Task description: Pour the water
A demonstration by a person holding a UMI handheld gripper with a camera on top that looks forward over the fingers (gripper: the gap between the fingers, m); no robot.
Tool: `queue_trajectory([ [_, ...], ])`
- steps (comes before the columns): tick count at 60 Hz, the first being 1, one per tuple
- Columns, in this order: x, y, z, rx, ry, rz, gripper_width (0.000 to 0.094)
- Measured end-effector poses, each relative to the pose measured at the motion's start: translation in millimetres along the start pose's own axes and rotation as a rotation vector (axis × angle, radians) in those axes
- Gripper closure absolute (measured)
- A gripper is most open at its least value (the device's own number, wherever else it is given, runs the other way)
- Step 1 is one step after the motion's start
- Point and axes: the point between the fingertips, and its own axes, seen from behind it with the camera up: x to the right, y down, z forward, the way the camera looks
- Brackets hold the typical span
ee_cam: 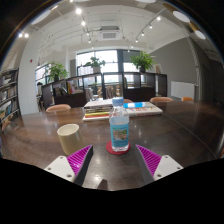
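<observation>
Spread wide and empty, the gripper (114, 160) faces the upright bottle (119, 128) just ahead, cup (69, 138) to its left.

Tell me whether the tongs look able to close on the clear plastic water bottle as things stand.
Probably yes. The clear plastic water bottle stands upright just ahead of the open tongs, centred on their gap, nothing between. The pale green cup stands apart to one side, out of the path.
</observation>
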Motion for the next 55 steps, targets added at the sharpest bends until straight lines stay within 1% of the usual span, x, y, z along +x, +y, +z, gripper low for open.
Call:
queue_trajectory([
  [6,-15.3,22.6,-27.1,-0.029,-0.017,-0.011,0.0077],
  [11,-30.6,28.5,-51.2,-0.037,-0.047,-0.018,0.0073],
  [17,-40.9,22.3,-73.1,-0.022,-0.069,-0.030,0.0069],
  [24,-51.0,5.2,-93.4,0.038,-0.088,-0.027,0.0077],
  [35,-44.4,-13.5,-110.9,0.072,-0.079,-0.024,0.0071],
  [55,-43.4,-21.2,-133.8,0.082,-0.074,-0.034,0.0075],
])
